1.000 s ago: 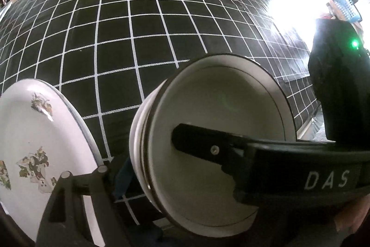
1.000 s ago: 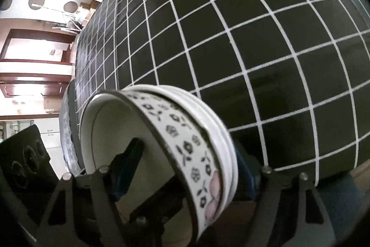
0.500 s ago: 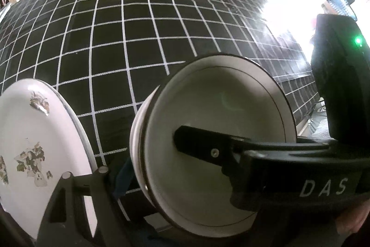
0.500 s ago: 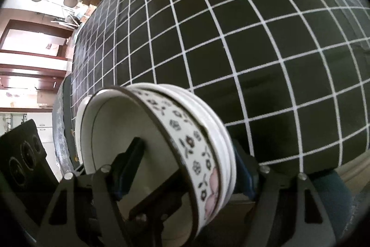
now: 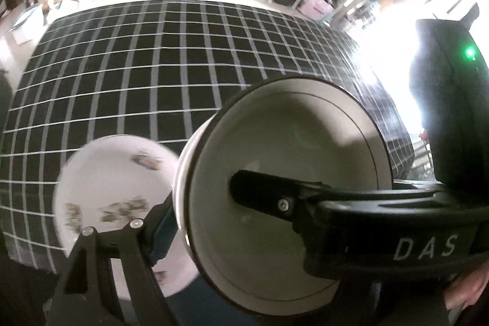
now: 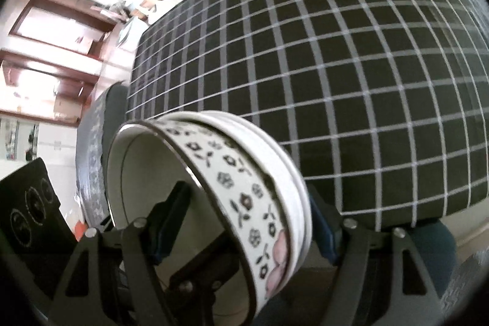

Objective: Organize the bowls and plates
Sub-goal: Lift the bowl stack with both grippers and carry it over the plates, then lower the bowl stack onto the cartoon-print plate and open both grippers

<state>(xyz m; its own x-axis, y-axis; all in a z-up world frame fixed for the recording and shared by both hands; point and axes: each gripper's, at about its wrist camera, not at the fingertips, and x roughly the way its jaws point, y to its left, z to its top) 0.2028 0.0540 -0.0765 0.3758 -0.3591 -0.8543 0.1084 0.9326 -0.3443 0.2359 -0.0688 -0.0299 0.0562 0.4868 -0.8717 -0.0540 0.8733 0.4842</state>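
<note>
Right gripper (image 6: 244,222), closed across the rims of two nested bowls (image 6: 238,188), carries them on edge above the checked tablecloth (image 6: 336,66). Left gripper (image 5: 232,222) clamps the same bowls from the opposite side, likely steadying them. A flowered plate (image 5: 113,194) lies near the table's front edge.

My left gripper (image 5: 211,222) is black with silver screws, blue pads (image 5: 162,234) and white "DAS" lettering (image 5: 426,246); a green LED (image 5: 469,53) glows.

The floral plate (image 5: 101,197) is blurred, and beside the white bowl (image 5: 290,197) its lower right part is hidden behind a gripper finger.
</note>
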